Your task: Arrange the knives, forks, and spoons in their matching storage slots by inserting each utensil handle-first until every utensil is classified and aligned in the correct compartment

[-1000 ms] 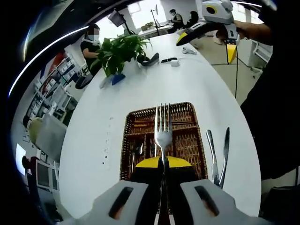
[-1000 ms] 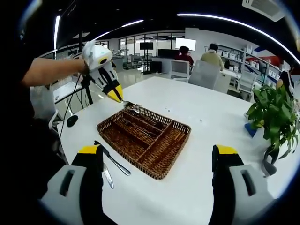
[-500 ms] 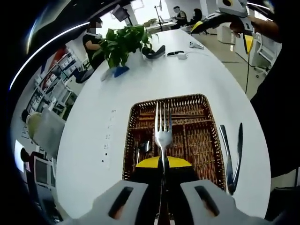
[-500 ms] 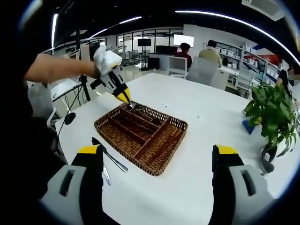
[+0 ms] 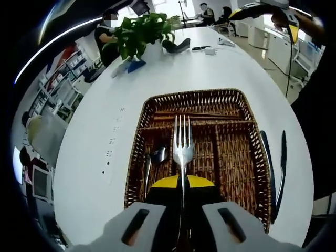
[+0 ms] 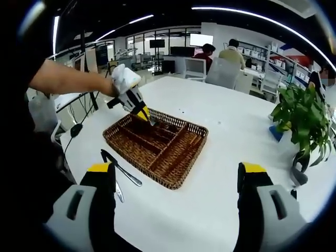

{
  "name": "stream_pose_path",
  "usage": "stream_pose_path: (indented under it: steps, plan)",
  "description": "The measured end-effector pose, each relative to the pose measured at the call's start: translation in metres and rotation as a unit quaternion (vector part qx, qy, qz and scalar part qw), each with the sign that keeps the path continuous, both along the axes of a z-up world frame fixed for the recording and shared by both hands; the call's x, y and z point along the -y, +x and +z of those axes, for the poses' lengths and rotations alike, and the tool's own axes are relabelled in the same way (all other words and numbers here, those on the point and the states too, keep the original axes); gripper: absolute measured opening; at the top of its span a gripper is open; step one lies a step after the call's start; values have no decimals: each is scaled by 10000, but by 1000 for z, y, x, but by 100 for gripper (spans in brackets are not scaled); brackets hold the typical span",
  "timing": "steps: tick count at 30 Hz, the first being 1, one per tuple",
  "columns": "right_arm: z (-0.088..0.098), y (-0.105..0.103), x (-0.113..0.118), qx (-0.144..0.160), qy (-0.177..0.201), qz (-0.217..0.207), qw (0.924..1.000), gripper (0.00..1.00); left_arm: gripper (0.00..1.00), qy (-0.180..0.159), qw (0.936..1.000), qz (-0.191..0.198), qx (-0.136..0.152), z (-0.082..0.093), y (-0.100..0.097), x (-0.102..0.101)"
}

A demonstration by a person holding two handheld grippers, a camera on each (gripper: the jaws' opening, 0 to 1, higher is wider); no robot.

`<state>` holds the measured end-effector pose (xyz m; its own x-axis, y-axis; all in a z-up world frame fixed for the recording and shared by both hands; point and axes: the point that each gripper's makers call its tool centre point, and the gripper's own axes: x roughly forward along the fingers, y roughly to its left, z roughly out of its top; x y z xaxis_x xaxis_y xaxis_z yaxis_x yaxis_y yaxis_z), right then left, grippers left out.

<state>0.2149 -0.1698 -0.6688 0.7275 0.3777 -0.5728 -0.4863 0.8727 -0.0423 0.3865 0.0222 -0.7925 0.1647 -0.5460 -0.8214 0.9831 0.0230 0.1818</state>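
Observation:
My left gripper [image 5: 182,181] is shut on a silver fork [image 5: 182,140], tines pointing away, held over the middle of the brown wicker tray [image 5: 195,95]. A spoon [image 5: 156,156] lies in the tray's left slot. Two knives [image 5: 269,167] rest on the white table just right of the tray. In the right gripper view, the left gripper [image 6: 137,107] holds the fork low over the far corner of the tray [image 6: 157,180], and the knives [image 6: 122,169] lie beside the tray's left side. My right gripper [image 6: 176,172] stands open over the table, holding nothing.
A potted plant [image 5: 140,32] [image 6: 302,118] stands at the table's far end, with a blue item and small devices [image 5: 206,50] near it. People sit at desks beyond. A person's bare arm [image 6: 68,79] carries the left gripper. White tabletop surrounds the tray.
The left gripper has come down and closer to the tray with the fork still in it. The right gripper has stayed open, and its view has shifted only slightly.

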Motion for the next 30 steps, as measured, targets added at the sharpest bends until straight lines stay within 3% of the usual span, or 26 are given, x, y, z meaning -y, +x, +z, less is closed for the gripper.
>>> stream_pose_path:
  steps: [17, 30]
  plan:
    - [-13, -9, 14, -209, -108, -196, 9995, 100, 1, 140, 9991, -51, -390, -57, -7, 4]
    - [-17, -12, 15, -300, -175, -199, 9992, 100, 2, 247, 9982, -81, -533, -75, -9, 3]
